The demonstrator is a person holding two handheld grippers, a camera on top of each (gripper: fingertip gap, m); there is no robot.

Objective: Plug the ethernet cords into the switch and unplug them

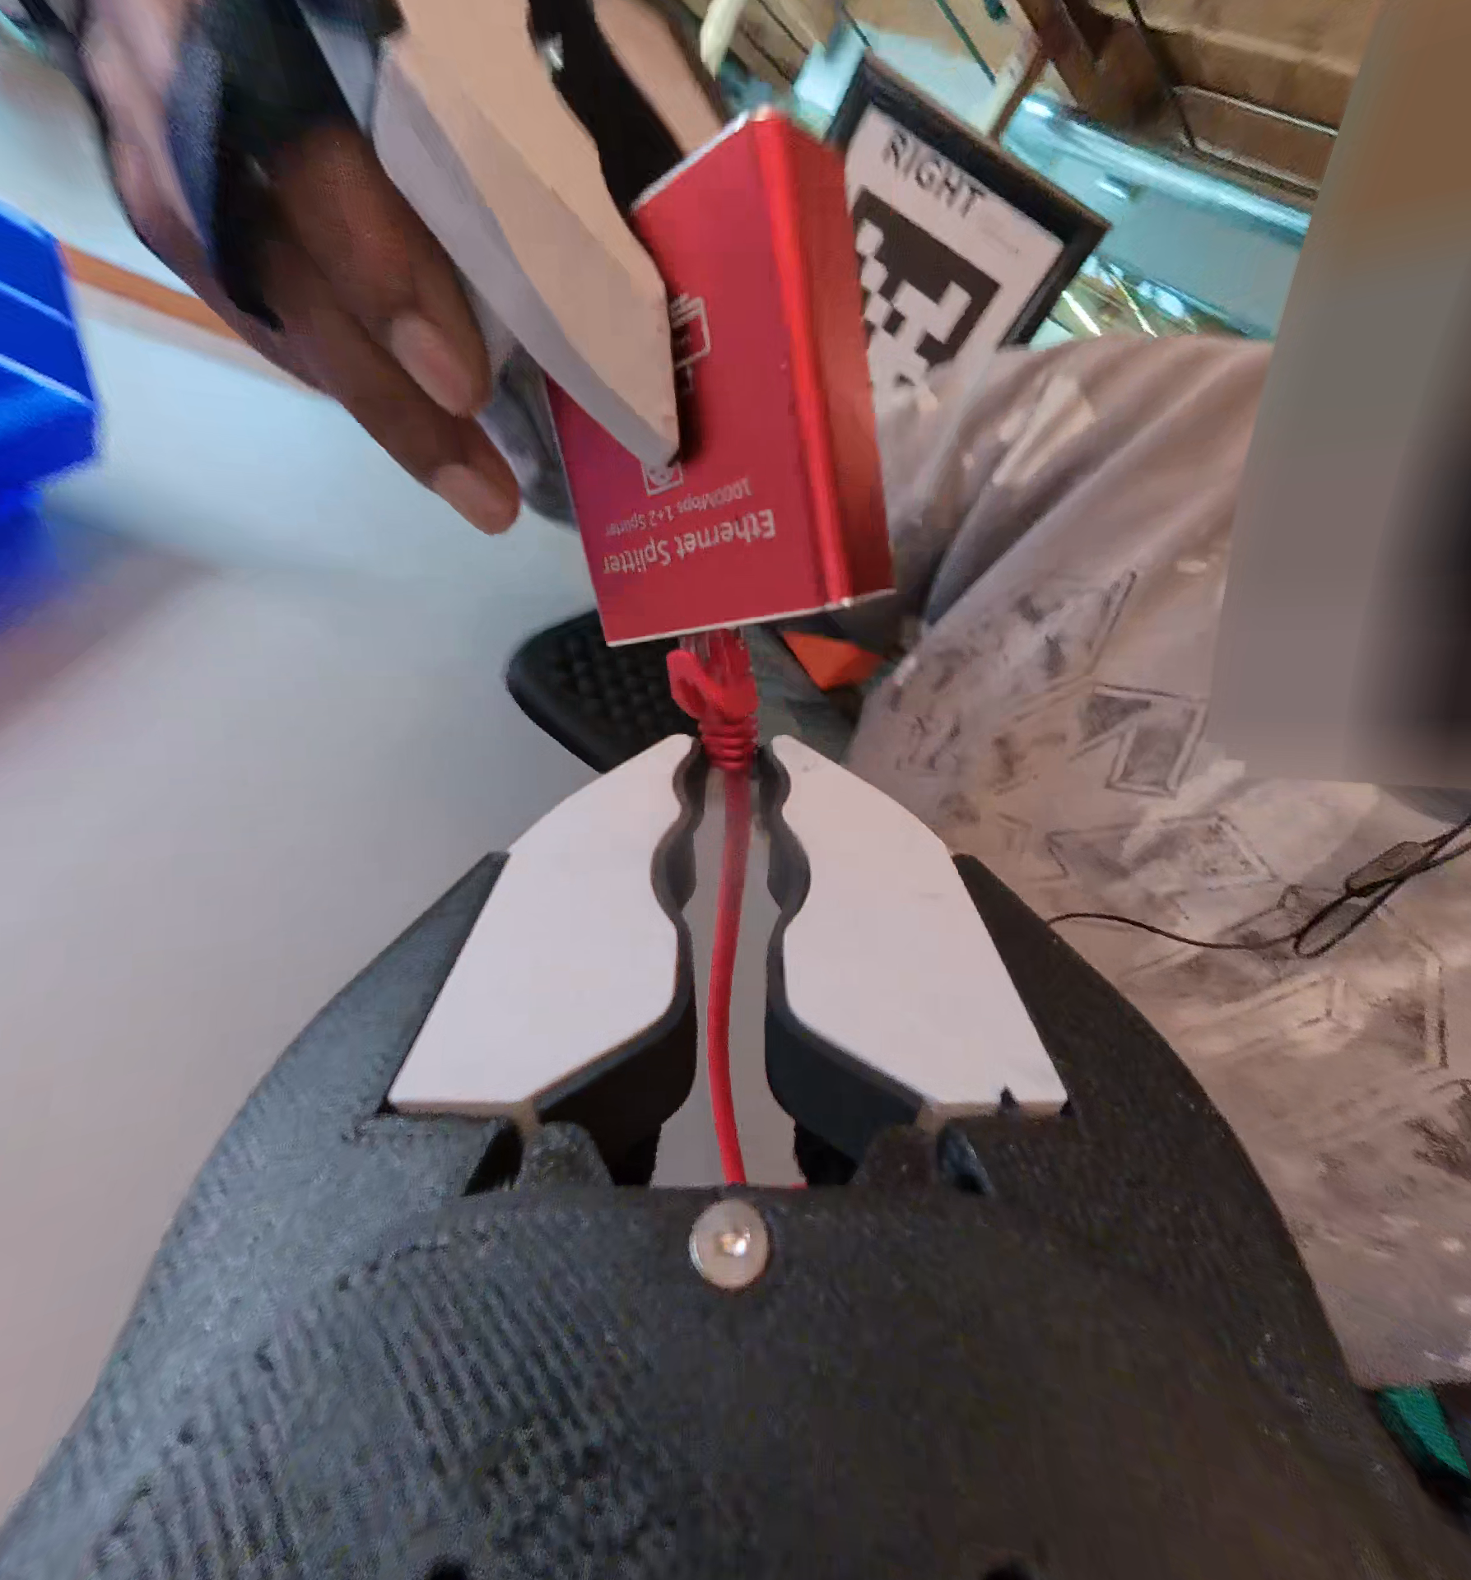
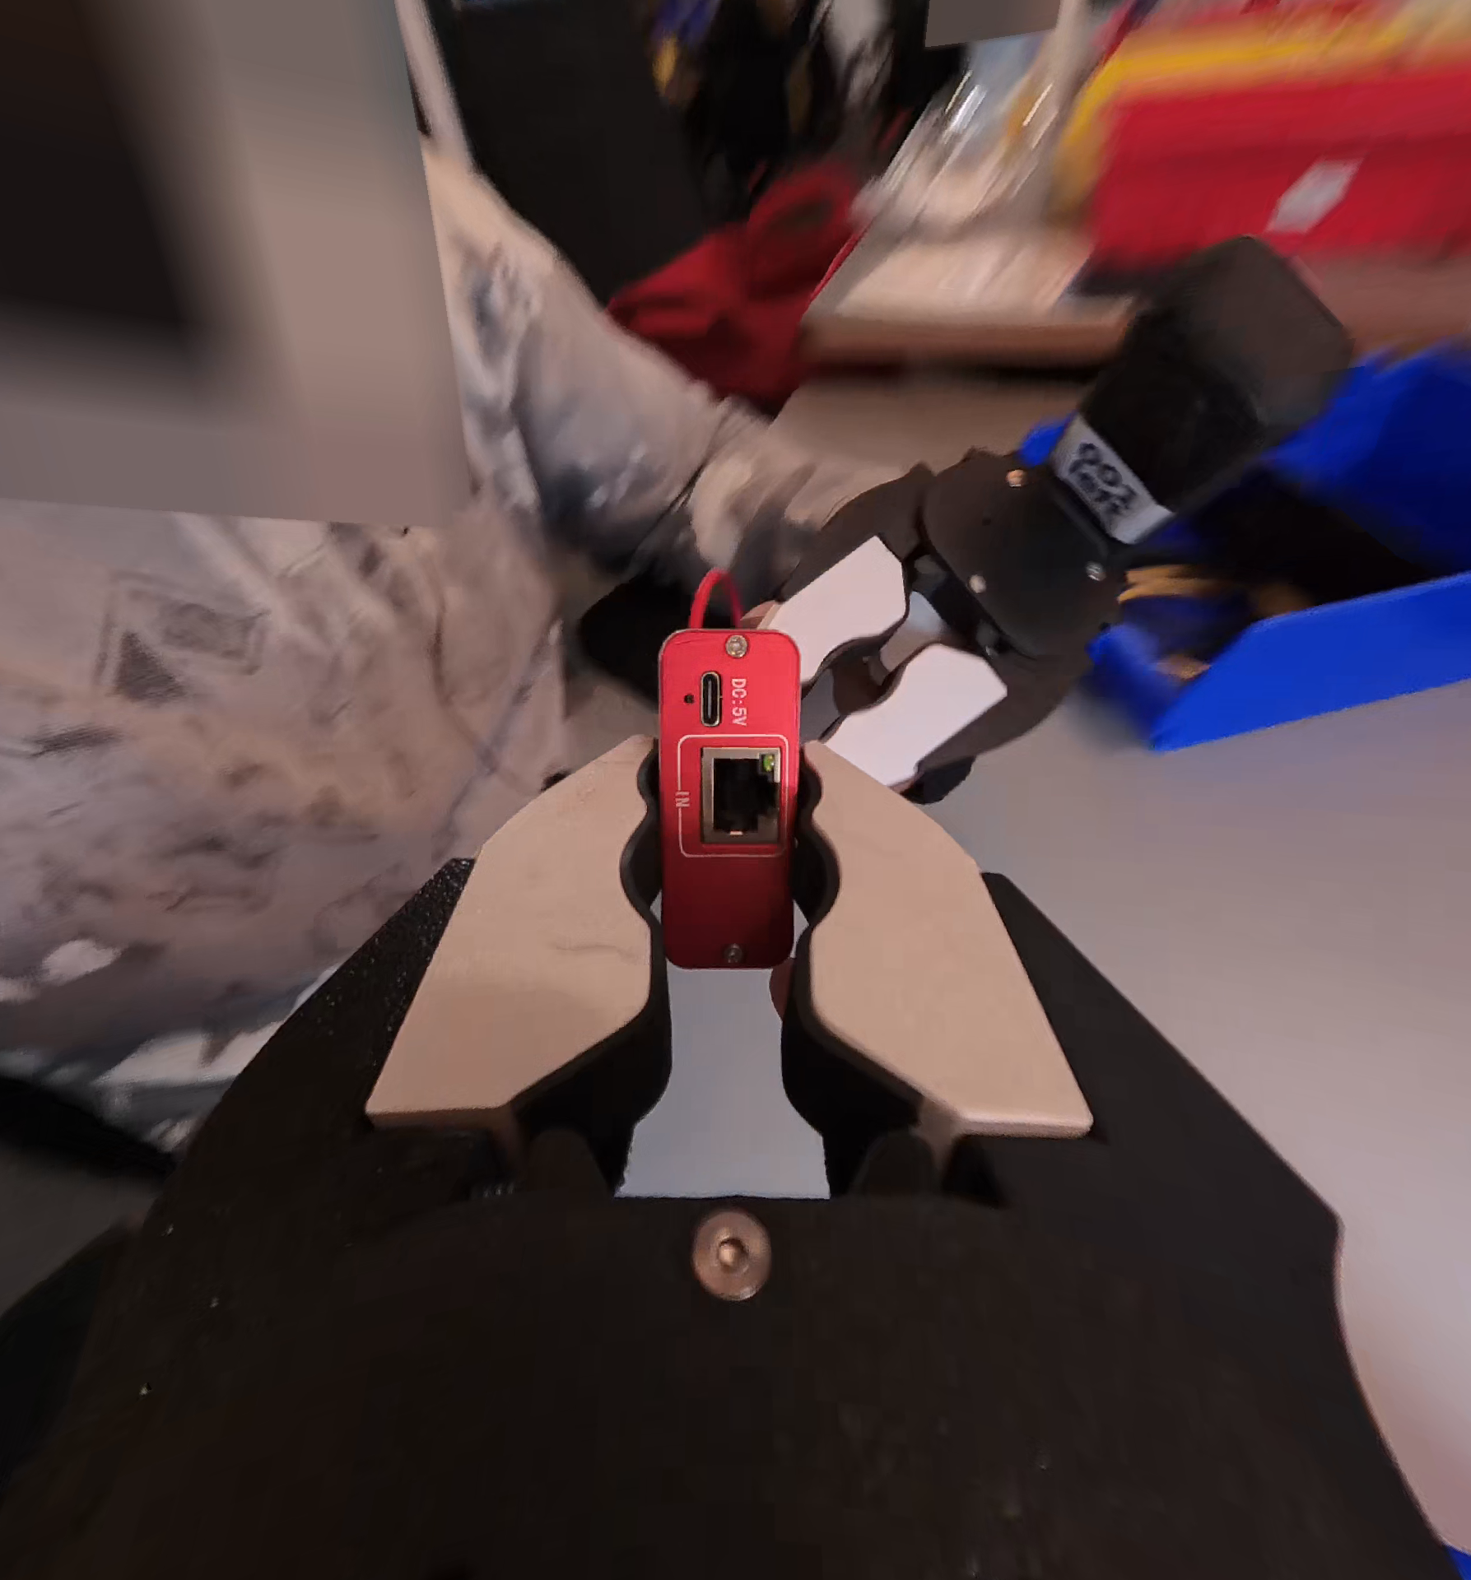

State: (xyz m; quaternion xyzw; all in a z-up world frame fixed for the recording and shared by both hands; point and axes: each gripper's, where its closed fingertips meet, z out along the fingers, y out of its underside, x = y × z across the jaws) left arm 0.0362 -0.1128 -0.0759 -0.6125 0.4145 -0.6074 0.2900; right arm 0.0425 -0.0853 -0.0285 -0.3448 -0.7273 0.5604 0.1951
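Switch clamped in right gripper; left gripper pinches red ethernet cord at plug, pointing toward switch.

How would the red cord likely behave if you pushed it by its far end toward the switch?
Probably floppy: the red cord is thin and bows slightly between the left gripper's fingers. Likely stiffer near its ribbed plug, where the gripper pinches it. The switch looks rigid.
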